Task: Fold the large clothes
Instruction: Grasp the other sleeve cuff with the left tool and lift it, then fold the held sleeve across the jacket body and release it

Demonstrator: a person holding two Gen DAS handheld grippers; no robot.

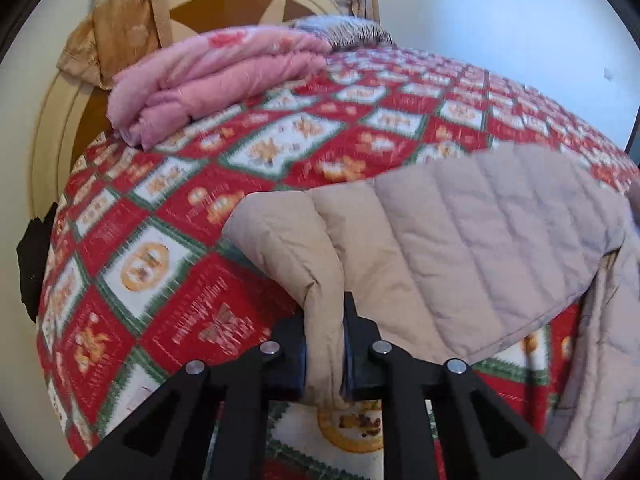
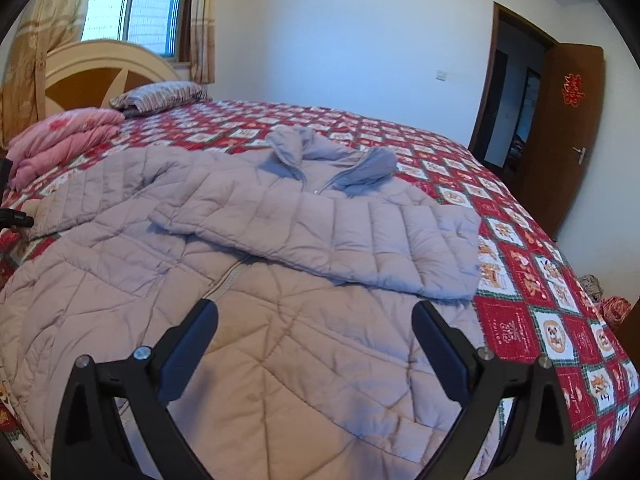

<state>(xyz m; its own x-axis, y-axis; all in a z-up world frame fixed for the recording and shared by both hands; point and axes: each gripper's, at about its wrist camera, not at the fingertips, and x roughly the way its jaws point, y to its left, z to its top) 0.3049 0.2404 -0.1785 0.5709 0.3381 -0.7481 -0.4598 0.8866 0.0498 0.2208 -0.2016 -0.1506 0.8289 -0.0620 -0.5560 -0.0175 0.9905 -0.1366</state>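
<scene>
Jacket [image 2: 256,264] sprawls across red patchwork bedspread [image 2: 532,304] — open door [image 2: 568,128] beyond.

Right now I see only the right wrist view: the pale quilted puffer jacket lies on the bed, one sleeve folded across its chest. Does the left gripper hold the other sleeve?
Observer: Yes. The left gripper is shut on the cuff end of the pale quilted puffer jacket's other sleeve.
Operator: Is that sleeve flat on the bed?
Observer: No, the cloth bunches into a fold between the fingers, over the red patchwork bedspread.
Operator: Is anything lying near it?
Observer: Only the folded pink quilt, farther off by the headboard, apart from the sleeve.
</scene>
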